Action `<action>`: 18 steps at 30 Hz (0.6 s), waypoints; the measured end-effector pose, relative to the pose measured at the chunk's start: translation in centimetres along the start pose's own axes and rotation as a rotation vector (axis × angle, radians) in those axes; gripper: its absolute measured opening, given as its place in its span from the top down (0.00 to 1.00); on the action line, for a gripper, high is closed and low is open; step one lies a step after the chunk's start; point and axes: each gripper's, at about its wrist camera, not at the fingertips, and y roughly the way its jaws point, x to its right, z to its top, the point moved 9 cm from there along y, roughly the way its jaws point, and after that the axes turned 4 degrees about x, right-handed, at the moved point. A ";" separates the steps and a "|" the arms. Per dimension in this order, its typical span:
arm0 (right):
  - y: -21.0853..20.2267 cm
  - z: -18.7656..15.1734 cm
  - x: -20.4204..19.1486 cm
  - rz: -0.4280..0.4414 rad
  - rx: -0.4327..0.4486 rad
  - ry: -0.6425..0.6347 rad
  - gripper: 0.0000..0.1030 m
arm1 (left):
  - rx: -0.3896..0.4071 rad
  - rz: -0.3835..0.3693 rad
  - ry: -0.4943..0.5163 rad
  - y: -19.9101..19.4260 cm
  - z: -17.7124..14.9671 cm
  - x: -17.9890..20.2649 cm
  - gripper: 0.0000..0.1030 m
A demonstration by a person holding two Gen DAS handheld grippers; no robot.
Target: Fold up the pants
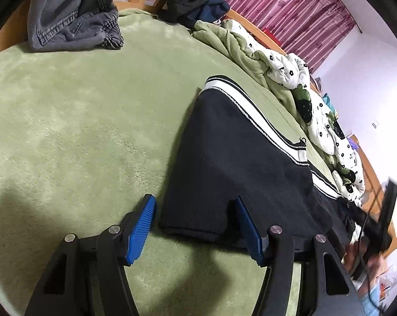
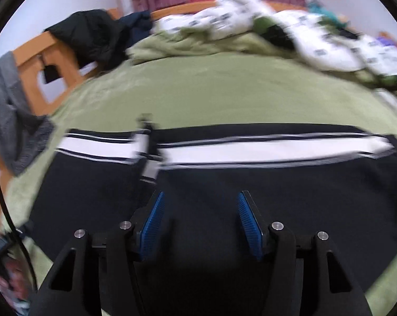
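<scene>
**Both tongs spread, black track pants flat on the bed**

Left gripper (image 1: pixel 195 226): we log its 2 blue-padded jaws wide apart and holding nothing. It hangs low over the near hem of the pants (image 1: pixel 240 163); one blue pad (image 1: pixel 140 229) sits over bare blanket just beside the cloth edge, the other over the black fabric.

Right gripper (image 2: pixel 199 223): jaws likewise wide, nothing between them. It hovers over the black middle of the pants, and its view is motion-blurred.

Pants: black knit with a white side stripe (image 2: pixel 264 150) edged in thin black lines. We find them laid out lengthwise and fairly smooth on the green fleece blanket (image 1: pixel 80 118). A small zip or tab (image 2: pixel 147 142) breaks the stripe; blur prevents a firmer name.

Other items: 1 grey garment (image 1: pixel 72 21) heaped at the far corner; 1 dark jacket (image 2: pixel 93 39) over the wooden bed frame (image 2: pixel 38 60); 1 rumpled white patterned quilt (image 1: pixel 316 121) along the far side; pink striped curtain (image 1: pixel 290 8) behind.

Step in hand, as we judge it: reaching for a grip before a fold, with no fold under way. The next move would call for each gripper to close on an edge of the cloth, catching all layers, then lift and carry it over evenly so the stripe stays straight. Fleece may drag on the knit.
</scene>
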 end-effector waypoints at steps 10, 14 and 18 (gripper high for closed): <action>0.2 -7.4 6.2 0.004 -0.053 -0.061 0.46 | -0.042 0.033 -0.046 0.5 0.0 -0.1 0.43; -2.1 -6.1 7.6 0.006 -0.010 -0.033 0.46 | -0.050 0.054 -0.037 0.0 -0.5 0.2 0.43; -4.6 -4.8 13.6 -0.048 0.063 0.077 0.41 | -0.021 0.075 -0.034 -0.8 -1.3 0.5 0.41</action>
